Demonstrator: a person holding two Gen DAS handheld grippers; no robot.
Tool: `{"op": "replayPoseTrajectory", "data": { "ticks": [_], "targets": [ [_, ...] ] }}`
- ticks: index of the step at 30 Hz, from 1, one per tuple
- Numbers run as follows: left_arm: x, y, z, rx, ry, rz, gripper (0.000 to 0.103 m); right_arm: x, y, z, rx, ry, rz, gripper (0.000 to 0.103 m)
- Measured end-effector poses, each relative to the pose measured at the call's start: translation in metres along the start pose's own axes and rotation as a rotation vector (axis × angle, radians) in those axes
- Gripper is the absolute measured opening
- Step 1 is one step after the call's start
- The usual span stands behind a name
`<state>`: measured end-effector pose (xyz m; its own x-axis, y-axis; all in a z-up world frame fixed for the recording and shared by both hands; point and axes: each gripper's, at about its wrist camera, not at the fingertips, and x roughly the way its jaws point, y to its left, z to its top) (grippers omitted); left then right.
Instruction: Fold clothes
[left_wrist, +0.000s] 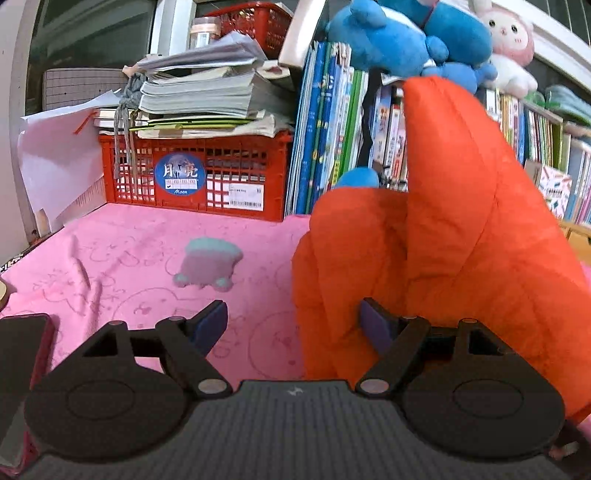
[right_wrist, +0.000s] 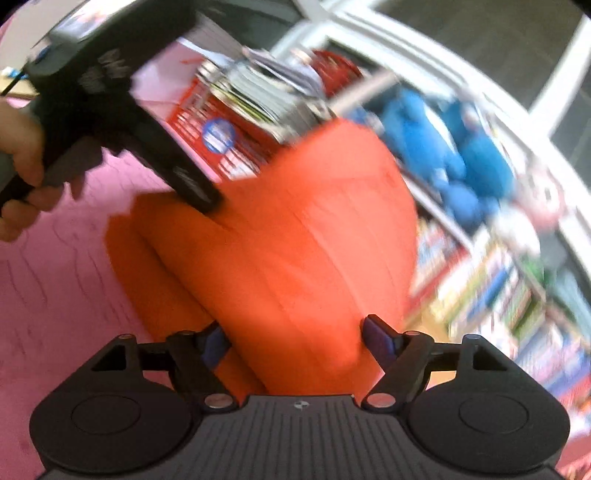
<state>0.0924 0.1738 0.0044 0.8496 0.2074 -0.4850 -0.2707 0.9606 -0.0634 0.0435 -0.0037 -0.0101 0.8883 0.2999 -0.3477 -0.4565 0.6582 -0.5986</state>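
Observation:
An orange garment (left_wrist: 443, 229) is bunched on the pink cloth-covered surface (left_wrist: 129, 258) and rises in a tall peak at the right of the left wrist view. My left gripper (left_wrist: 291, 321) is open; its right finger (left_wrist: 373, 325) presses into the orange fabric and its left finger (left_wrist: 210, 321) is over bare pink cloth. The right wrist view is blurred. There my right gripper (right_wrist: 295, 336) is open with a thick fold of the orange garment (right_wrist: 288, 229) lying between its fingers. A hand (right_wrist: 22, 158) holds the left gripper's black body (right_wrist: 110, 92), whose tip touches the garment's far edge.
A red crate (left_wrist: 192, 177) topped with stacked papers stands at the back. Upright books (left_wrist: 325, 129) and blue (left_wrist: 388, 33) and pink (left_wrist: 509, 40) plush toys fill the shelf behind. A small pale toy (left_wrist: 210, 266) lies on the pink cloth. A dark phone-like object (left_wrist: 22, 350) is at the left edge.

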Motion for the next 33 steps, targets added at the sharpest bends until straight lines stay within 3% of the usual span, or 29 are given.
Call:
{"op": "replayPoseTrajectory", "data": {
  "ticks": [5,9,10,11,13,15,18,20,22,27,28,31,33],
  "targets": [
    [0.008,0.001,-0.004,-0.007,0.024,0.005,0.08,-0.001,-0.025,-0.026,0.109,0.085,-0.002,0.075],
    [0.009,0.003,-0.004,-0.01,0.037,0.02,0.081,0.017,-0.039,-0.033,0.259,0.132,0.05,0.075],
    [0.006,0.004,-0.002,-0.015,0.039,0.032,0.08,0.023,-0.044,-0.033,0.321,0.148,0.076,0.074],
    [0.002,0.004,0.0,-0.024,0.037,0.046,0.075,0.031,-0.049,-0.033,0.383,0.166,0.111,0.062],
    [-0.024,0.006,0.012,-0.061,-0.019,0.035,0.072,0.043,-0.058,-0.036,0.516,0.2,0.221,0.038],
    [-0.055,0.002,0.027,-0.08,-0.121,-0.041,0.072,0.047,-0.06,-0.034,0.542,0.201,0.217,0.034],
    [-0.089,-0.02,0.047,-0.044,-0.26,-0.162,0.074,0.04,-0.043,-0.024,0.395,0.166,0.148,0.031],
    [-0.091,-0.045,0.056,0.021,-0.305,-0.198,0.078,0.036,-0.034,-0.018,0.318,0.144,0.123,0.031],
    [-0.077,-0.072,0.061,0.112,-0.31,-0.171,0.078,0.032,-0.029,-0.015,0.275,0.129,0.104,0.031],
    [-0.013,-0.088,0.038,0.213,-0.183,0.012,0.079,0.025,-0.033,-0.021,0.297,0.116,0.069,0.031],
    [-0.003,-0.089,0.033,0.224,-0.162,0.043,0.08,0.024,-0.035,-0.024,0.31,0.114,0.062,0.032],
    [0.002,-0.07,0.018,0.187,-0.131,0.072,0.081,0.026,-0.043,-0.025,0.37,0.106,0.064,0.046],
    [0.004,-0.063,0.013,0.17,-0.11,0.088,0.081,0.028,-0.048,-0.025,0.409,0.1,0.065,0.046]
  ]
}}
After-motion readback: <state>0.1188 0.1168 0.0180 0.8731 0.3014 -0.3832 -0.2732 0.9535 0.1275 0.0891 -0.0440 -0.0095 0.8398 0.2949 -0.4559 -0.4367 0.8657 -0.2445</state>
